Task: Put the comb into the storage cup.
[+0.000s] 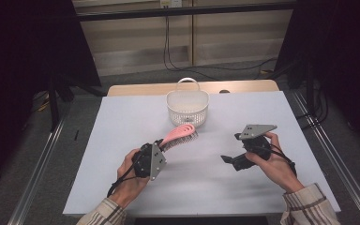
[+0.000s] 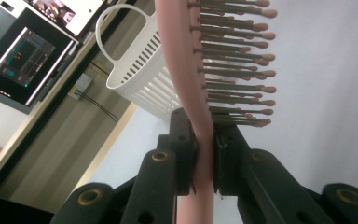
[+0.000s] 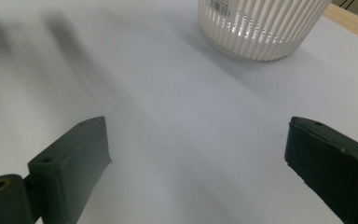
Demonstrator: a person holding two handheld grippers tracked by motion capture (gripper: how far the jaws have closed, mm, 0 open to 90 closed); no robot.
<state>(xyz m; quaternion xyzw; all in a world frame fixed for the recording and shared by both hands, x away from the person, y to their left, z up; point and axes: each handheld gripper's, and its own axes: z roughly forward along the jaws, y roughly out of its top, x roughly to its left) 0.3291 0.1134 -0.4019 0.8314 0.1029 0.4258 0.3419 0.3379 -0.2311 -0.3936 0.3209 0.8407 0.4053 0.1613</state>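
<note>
A pink hairbrush (image 1: 180, 133) with pink-tipped bristles is held off the white table, its head pointing toward the white slatted basket (image 1: 187, 107). My left gripper (image 1: 158, 144) is shut on the brush's handle. In the left gripper view the two black jaws clamp the pink handle (image 2: 204, 154), bristles (image 2: 235, 65) stick out to the right, and the basket (image 2: 137, 77) sits beyond. My right gripper (image 1: 226, 159) hovers over the table's right half, open. The right gripper view shows its gripper (image 3: 196, 161) spread wide with bare table between the jaws and the basket (image 3: 261, 25) ahead.
The white table sheet (image 1: 122, 136) covers most of a wooden tabletop (image 1: 136, 89). The basket stands at the far middle with its handle up. Metal rails (image 1: 42, 154) run along both sides. A monitor (image 2: 23, 60) stands off to the side.
</note>
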